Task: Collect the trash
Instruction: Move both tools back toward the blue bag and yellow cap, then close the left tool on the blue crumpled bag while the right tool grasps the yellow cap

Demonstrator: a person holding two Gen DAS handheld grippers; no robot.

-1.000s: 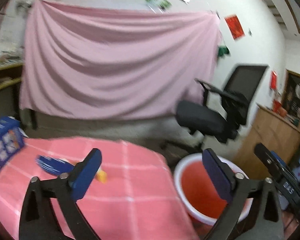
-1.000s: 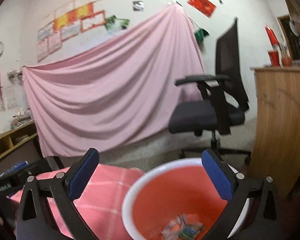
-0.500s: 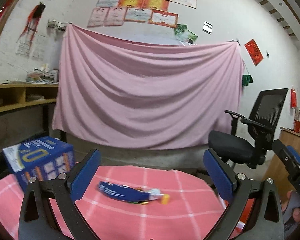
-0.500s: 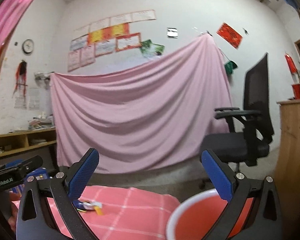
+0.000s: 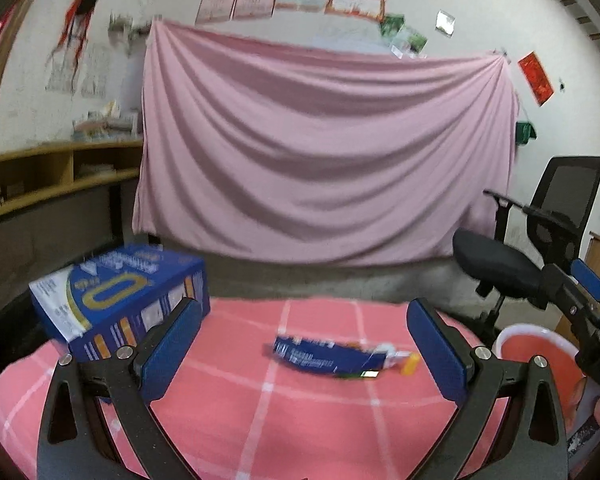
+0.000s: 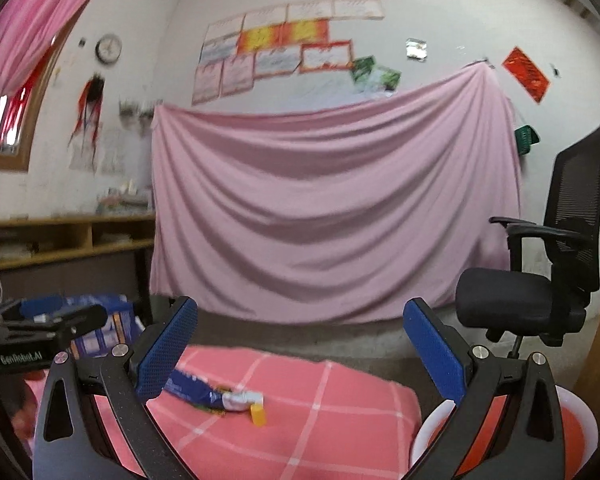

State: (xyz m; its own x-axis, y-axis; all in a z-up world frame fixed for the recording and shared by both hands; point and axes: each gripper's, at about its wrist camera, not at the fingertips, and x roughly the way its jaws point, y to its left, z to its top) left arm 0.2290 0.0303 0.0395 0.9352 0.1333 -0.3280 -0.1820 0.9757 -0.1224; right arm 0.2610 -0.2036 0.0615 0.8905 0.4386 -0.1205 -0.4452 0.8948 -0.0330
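Here, seen along two hand-held grippers over a table (image 5: 260, 420) draped in pink checked cloth; left gripper (image 5: 304, 352) with jaws spread wide and nothing between them, lined up on a squashed blue tube (image 5: 328, 356) lying flat near the cloth's middle, probably so the fingers can straddle it; small orange cap (image 5: 410, 363) just beside the tube's nozzle end, apparently loose; blue box (image 5: 116, 300) standing to the left, well apart from the tube, perhaps not trash at all; red bucket (image 5: 536, 354) with a white rim set low at the table's right edge, likely there so litter can drop straight in; right gripper (image 6: 300, 352) likewise wide open and empty, held level near the bucket (image 6: 572, 436), with the tube (image 6: 196, 392) and cap (image 6: 258, 414) ahead on the cloth; not yet touched by either tool, so judged the next piece to collect.
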